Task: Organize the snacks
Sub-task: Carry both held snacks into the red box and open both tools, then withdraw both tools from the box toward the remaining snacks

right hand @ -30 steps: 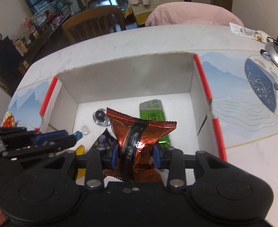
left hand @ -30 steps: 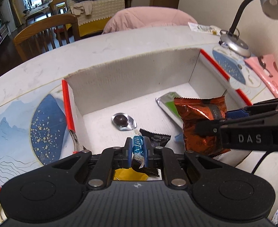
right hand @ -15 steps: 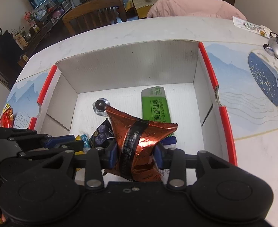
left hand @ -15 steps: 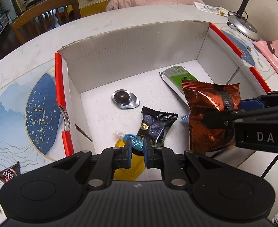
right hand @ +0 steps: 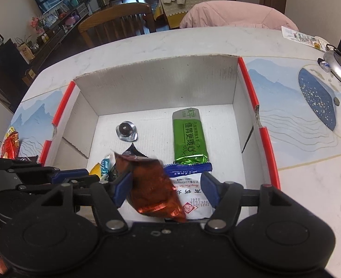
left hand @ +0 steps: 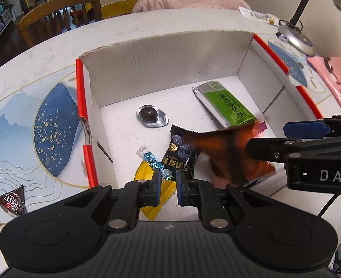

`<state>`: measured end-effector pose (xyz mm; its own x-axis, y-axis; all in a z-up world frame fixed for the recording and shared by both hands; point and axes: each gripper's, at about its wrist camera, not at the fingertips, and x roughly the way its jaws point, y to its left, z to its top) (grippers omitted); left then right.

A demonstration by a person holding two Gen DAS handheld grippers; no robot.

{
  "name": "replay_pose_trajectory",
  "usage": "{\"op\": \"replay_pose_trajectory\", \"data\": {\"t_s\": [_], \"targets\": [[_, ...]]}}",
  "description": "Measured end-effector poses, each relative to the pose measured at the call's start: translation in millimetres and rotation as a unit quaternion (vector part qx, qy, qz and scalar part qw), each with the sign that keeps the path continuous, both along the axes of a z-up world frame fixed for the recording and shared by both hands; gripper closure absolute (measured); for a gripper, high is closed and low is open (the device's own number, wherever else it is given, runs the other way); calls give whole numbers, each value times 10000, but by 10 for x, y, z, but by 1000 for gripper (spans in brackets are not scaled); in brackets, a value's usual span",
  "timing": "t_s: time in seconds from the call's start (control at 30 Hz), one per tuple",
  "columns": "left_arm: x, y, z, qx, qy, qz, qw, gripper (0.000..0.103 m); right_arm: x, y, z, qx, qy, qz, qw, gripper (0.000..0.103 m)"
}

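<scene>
A white cardboard box (left hand: pixel 165 69) (right hand: pixel 156 85) with red edges holds the snacks. My left gripper (left hand: pixel 167 185) is low over its near-left corner, shut on the twisted tail of a blue candy (left hand: pixel 150 158) (right hand: pixel 105 165) that lies on a yellow packet (left hand: pixel 145 173). My right gripper (right hand: pixel 168 190) (left hand: pixel 284 139) hangs over the near right of the box with its jaws opening. The orange-brown packet (right hand: pixel 152 190) (left hand: pixel 230 153) is slipping down between them, blurred and tilted, no longer pinched. It is coming down over a white-and-blue packet (right hand: pixel 191 185).
In the box lie a green bar (left hand: pixel 226 106) (right hand: pixel 189 136), a foil chocolate cup (left hand: pixel 150 115) (right hand: pixel 125 128) and a black packet (left hand: pixel 179 155). Left of the box sit an M&M's pack (left hand: pixel 10 200) and a red snack (right hand: pixel 9 144). A desk lamp (left hand: pixel 295 39) stands at the right.
The right jaws spread and the orange-brown packet came loose and tipped downward. The left gripper lowered the blue candy from upright to lying on the box floor.
</scene>
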<state>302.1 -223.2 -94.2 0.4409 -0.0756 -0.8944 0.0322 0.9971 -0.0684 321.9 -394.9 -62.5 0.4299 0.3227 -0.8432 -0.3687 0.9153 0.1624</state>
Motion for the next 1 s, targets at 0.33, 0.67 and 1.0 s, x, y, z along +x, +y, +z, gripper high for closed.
{"op": "replay_pose_trajectory", "data": {"t_s": [0.33, 0.67, 1.0], "targets": [[-203, 146, 274, -210, -347, 174, 9990, 87, -195, -9, 233, 165, -290, 155, 9993, 32], [-493, 420, 581, -359, -840, 500, 9946, 78, -464, 122, 538, 360, -738, 454, 9956, 24], [-810, 780, 827, -509, -1328, 680, 9875, 43, -661, 355, 717, 493, -1045, 625, 9913, 16]]}}
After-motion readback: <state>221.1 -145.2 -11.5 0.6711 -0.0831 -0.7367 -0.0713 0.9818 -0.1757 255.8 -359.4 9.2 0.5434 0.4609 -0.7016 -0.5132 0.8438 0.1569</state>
